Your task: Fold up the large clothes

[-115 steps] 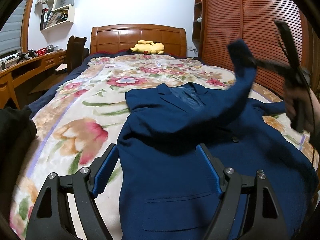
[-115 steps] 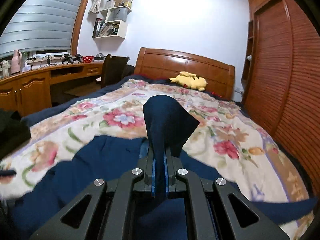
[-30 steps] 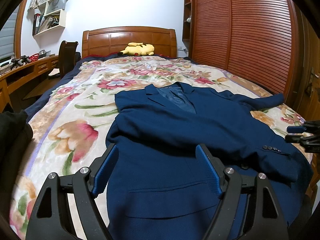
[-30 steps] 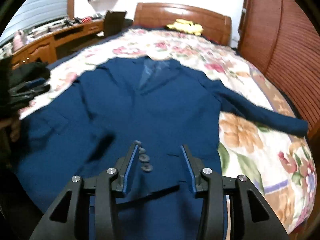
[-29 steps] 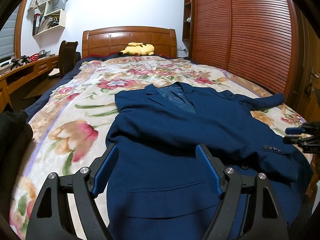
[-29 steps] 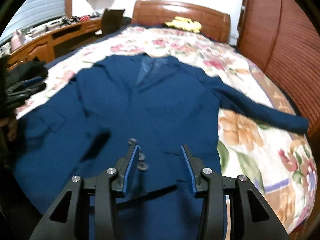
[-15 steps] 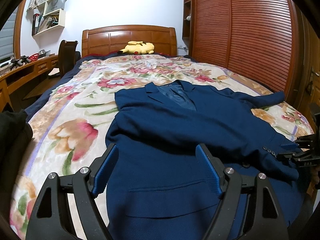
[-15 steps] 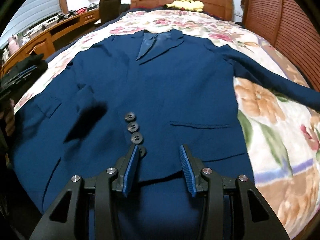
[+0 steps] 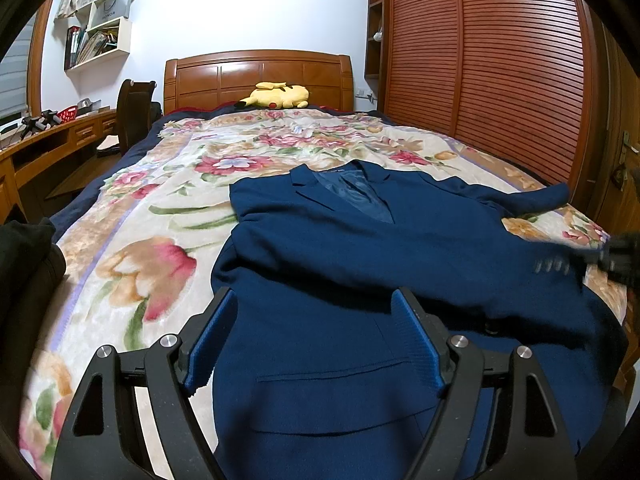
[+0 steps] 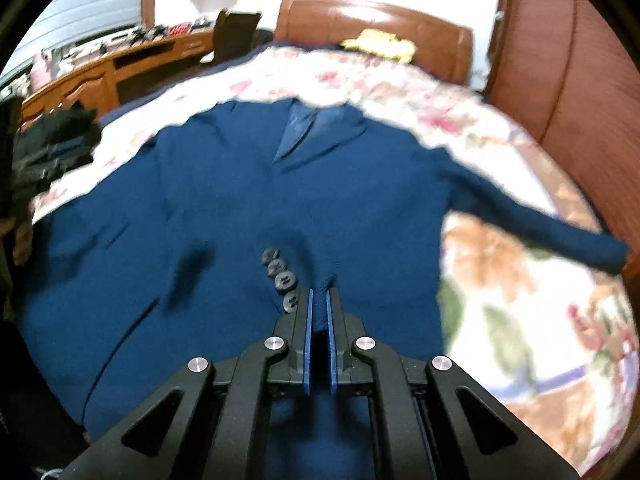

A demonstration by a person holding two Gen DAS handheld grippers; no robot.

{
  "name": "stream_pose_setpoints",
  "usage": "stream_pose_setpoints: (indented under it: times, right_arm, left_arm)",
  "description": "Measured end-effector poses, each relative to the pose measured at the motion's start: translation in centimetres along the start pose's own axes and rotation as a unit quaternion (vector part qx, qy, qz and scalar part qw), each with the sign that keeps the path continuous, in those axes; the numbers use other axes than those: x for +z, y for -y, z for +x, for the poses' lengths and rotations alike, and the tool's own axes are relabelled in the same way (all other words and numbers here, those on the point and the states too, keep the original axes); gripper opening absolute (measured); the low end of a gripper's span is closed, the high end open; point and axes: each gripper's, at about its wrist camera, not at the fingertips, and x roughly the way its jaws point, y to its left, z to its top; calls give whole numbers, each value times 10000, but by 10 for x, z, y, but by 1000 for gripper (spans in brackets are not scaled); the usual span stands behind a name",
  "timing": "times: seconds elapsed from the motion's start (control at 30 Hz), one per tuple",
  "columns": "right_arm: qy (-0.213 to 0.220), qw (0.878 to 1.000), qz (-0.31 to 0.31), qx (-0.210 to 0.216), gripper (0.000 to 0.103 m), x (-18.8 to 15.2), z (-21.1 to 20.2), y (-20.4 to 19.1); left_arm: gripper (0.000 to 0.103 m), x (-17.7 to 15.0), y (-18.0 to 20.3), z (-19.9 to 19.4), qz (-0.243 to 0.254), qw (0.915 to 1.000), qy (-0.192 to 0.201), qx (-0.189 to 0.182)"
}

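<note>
A dark blue suit jacket [image 9: 360, 248] lies front up on the floral bedspread, collar toward the headboard. One sleeve is folded across its front, with cuff buttons [image 10: 282, 276] showing. The other sleeve [image 10: 540, 224] stretches out toward the wardrobe. My left gripper [image 9: 316, 336] is open and empty above the jacket's lower left part near a pocket. My right gripper [image 10: 319, 304] is shut on the cuff edge of the folded sleeve, right beside the buttons. It shows blurred at the right edge of the left wrist view [image 9: 616, 256].
The bed [image 9: 168, 216] has a wooden headboard [image 9: 260, 76] with a yellow plush toy [image 9: 280, 96] before it. A slatted wooden wardrobe [image 9: 500, 80] runs along the right. A desk [image 9: 48, 140] and a chair [image 9: 136, 116] stand at the left. Dark clothing [image 9: 24, 260] lies at the left edge.
My right gripper has closed from open onto the sleeve cuff beside the buttons and is moving, with blur. My left gripper stays open in place.
</note>
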Motion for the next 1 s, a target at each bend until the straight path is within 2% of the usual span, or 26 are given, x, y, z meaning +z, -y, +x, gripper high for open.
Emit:
stream_pose_setpoints:
  times: [0.2,0.27,0.33,0.4,0.47,0.5,0.57,0.6,0.8,1.0]
  right_arm:
    - [513,9954,-73,-811,6,30,-18,24]
    - [435,9948,-15,-918,6,33,-11,28]
    - [224,9962,82,-833,6,31,3,31]
    - [68,9958,135,-908,15,27,15,30]
    - [-31,9945,242,-1017,29,25,25,31]
    - [-67,9945,311,-996,34,25,27,31]
    - [-60,9953,439,-865,51,22,32,32]
    - [-41,9955,471,-822,53,21,34,32]
    - [12,9971,586,-488,53,19,46,40]
    - [-333,9981,457,-258,53,12,73,43]
  left_arm:
    - [80,1,0,0,9,10000,-3,4]
    - [80,1,0,0,7,10000,-3,7]
    - [80,0,0,0,1,10000,-3,0]
    - [80,1,1,0,11,10000,-7,5]
    - [80,1,1,0,14,10000,-9,3]
    - [80,1,1,0,13,10000,-6,3]
    - [80,0,1,0,31,10000,8,-1]
    - [80,-1,1,0,31,10000,18,-16]
    - [80,-1,5,1,45,9999,24,-87]
    - [82,3,14,1,70,9998,102,-152]
